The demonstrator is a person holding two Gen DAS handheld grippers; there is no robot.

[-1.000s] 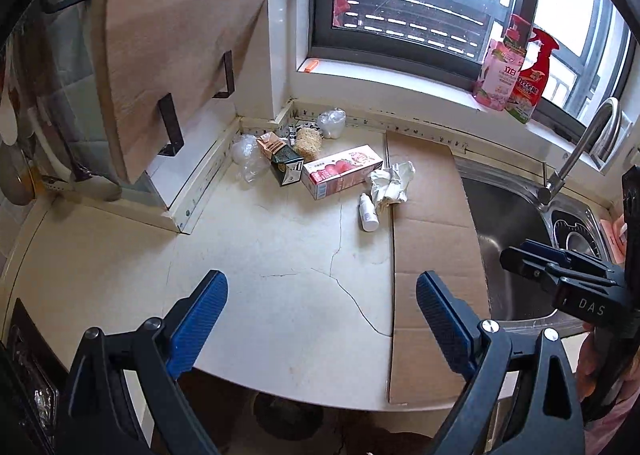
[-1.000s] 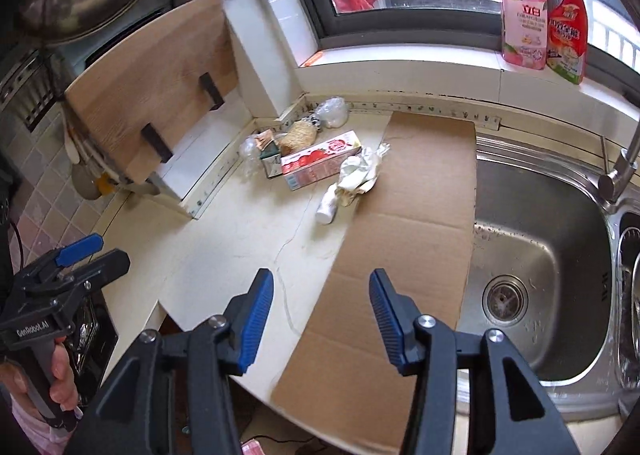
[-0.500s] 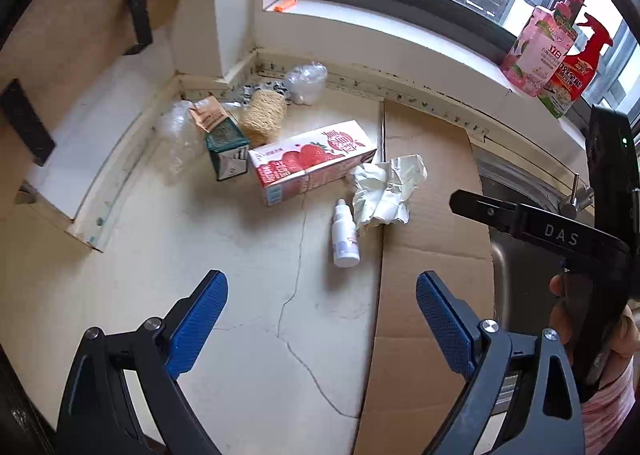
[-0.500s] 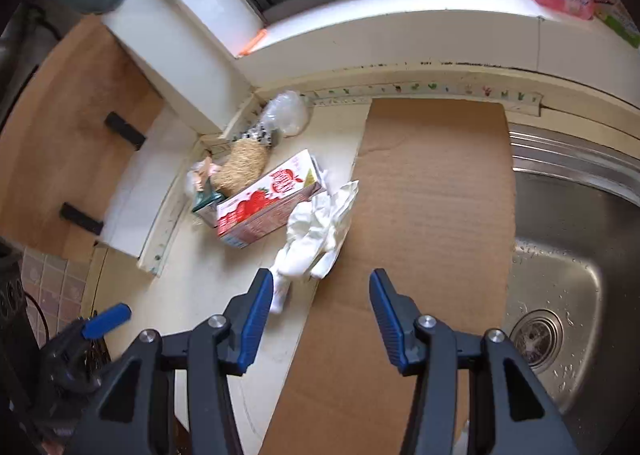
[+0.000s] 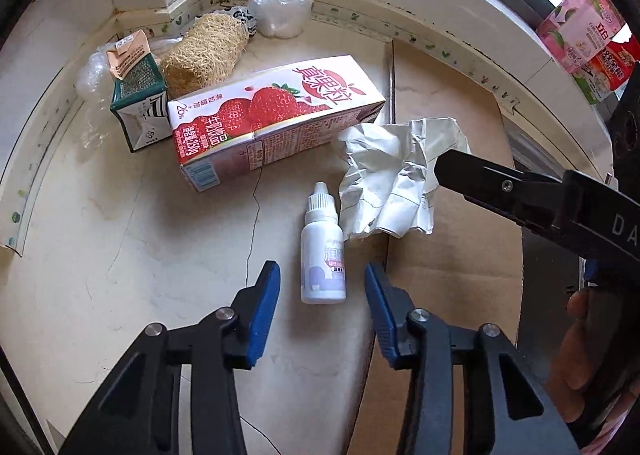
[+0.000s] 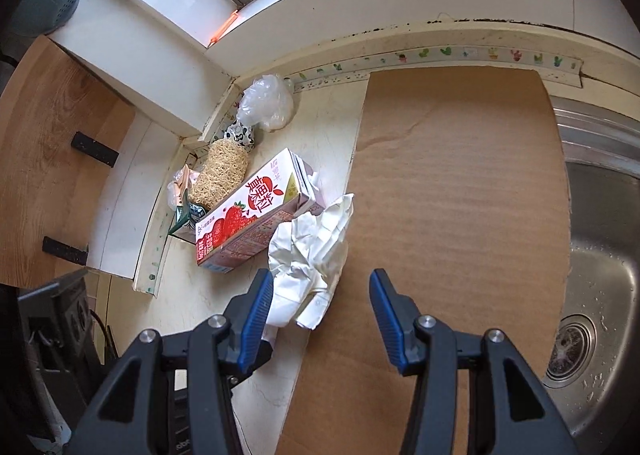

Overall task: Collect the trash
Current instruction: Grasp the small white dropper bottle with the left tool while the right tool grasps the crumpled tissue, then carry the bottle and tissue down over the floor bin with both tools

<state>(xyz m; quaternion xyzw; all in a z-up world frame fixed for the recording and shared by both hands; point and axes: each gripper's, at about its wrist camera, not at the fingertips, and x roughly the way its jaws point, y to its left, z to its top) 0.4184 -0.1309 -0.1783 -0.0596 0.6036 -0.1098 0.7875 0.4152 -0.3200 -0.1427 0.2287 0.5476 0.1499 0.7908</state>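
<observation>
A small white dropper bottle (image 5: 322, 255) lies on the cream counter between the blue pads of my left gripper (image 5: 321, 289). The jaws are closing, with a gap left on each side of the bottle. Beside it sits crumpled white paper (image 5: 394, 179), half on the cardboard sheet (image 5: 452, 255). My right gripper (image 6: 320, 293) hovers open over that paper (image 6: 310, 251), whose lower edge reaches in next to the left pad. A strawberry milk carton (image 5: 272, 115) lies behind, with a small green carton (image 5: 138, 103), a fibre scrubber (image 5: 204, 51) and a clear plastic bag (image 5: 280, 9) in the corner.
The steel sink (image 6: 600, 275) lies to the right of the cardboard (image 6: 456, 195). Cleaner bottles (image 5: 580, 27) stand on the window sill. A wooden board (image 6: 52, 135) leans at the left. The right tool's black finger (image 5: 488, 179) and a hand (image 5: 576, 355) cross the left wrist view.
Both grippers have come down and forward onto the trash pile. The left jaws have narrowed from wide open around the dropper bottle. The right jaws keep the same width.
</observation>
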